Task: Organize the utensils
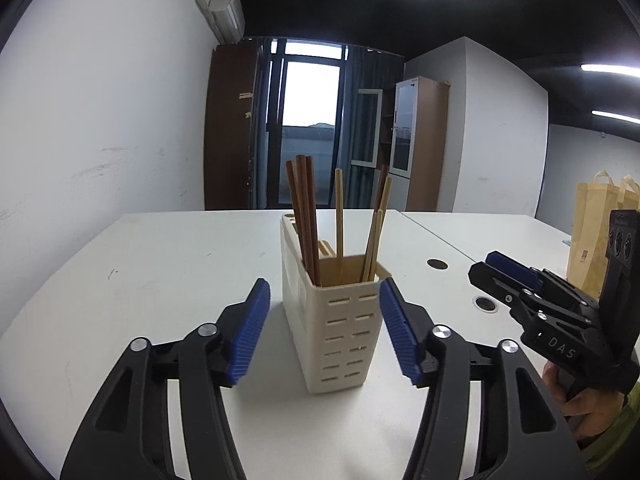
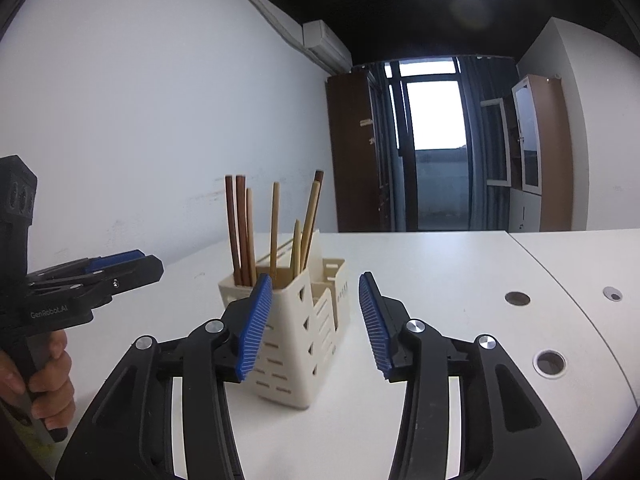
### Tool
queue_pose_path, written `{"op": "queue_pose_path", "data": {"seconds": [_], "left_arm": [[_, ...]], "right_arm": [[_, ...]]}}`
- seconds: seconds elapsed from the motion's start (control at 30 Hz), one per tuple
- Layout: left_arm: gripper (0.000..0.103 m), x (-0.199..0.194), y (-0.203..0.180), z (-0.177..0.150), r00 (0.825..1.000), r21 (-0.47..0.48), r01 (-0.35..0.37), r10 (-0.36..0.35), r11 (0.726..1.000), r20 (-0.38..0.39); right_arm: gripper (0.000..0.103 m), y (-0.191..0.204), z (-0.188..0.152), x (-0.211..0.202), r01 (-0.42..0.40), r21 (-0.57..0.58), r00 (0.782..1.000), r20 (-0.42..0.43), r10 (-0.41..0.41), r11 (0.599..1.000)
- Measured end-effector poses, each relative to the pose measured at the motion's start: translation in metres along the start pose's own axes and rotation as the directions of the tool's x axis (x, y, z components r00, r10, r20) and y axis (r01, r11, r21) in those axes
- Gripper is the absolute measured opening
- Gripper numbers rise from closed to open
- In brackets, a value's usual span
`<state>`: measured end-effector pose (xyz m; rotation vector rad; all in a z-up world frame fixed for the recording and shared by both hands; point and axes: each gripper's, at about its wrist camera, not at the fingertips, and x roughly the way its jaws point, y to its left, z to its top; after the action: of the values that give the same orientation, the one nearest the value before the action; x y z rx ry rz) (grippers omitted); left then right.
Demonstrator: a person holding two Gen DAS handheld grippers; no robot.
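Observation:
A cream slotted utensil holder (image 1: 336, 320) stands upright on the white table (image 1: 140, 272). Several dark brown chopsticks (image 1: 304, 216) and light bamboo chopsticks (image 1: 339, 216) stand in it. My left gripper (image 1: 324, 328) is open and empty, its blue pads (image 1: 250, 332) on either side of the holder's near end, apart from it. The right gripper (image 1: 504, 270) shows at the right edge of the left wrist view. In the right wrist view the holder (image 2: 296, 332) and chopsticks (image 2: 240, 228) sit ahead; my right gripper (image 2: 314, 324) is open and empty. The left gripper (image 2: 120, 264) is at left.
Round cable holes (image 2: 550, 362) are set in the table (image 2: 440, 264) at the right. A yellow paper bag (image 1: 596, 232) stands at the far right. A white wall runs along the table's left side; cabinets and a window lie beyond the far edge.

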<state>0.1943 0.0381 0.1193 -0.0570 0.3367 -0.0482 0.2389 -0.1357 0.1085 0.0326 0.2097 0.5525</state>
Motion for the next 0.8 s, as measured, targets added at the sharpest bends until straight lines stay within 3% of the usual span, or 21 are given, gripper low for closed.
{"op": "queue_pose_path", "data": {"seconds": [0.4,0.53,0.8], "left_arm": [[0.071,-0.018,-0.005,-0.025,1.0,0.005,-0.021,0.021,1.0,-0.018],[0.075,-0.025,-0.013,-0.029,0.999,0.037,-0.042,0.042,0.998,0.0],[0.082,-0.029,-0.019,-0.045,0.999,0.039,-0.028,0.03,0.999,-0.042]], "right_arm": [[0.059,0.011,-0.035,-0.032,0.025,-0.028,0.995,-0.099,-0.028,0.999],[0.065,0.008,-0.04,-0.04,0.015,0.0,0.995,-0.098,-0.015,1.0],[0.074,0.015,-0.048,-0.051,0.016,-0.043,0.995,-0.094,-0.02,0.999]]}}
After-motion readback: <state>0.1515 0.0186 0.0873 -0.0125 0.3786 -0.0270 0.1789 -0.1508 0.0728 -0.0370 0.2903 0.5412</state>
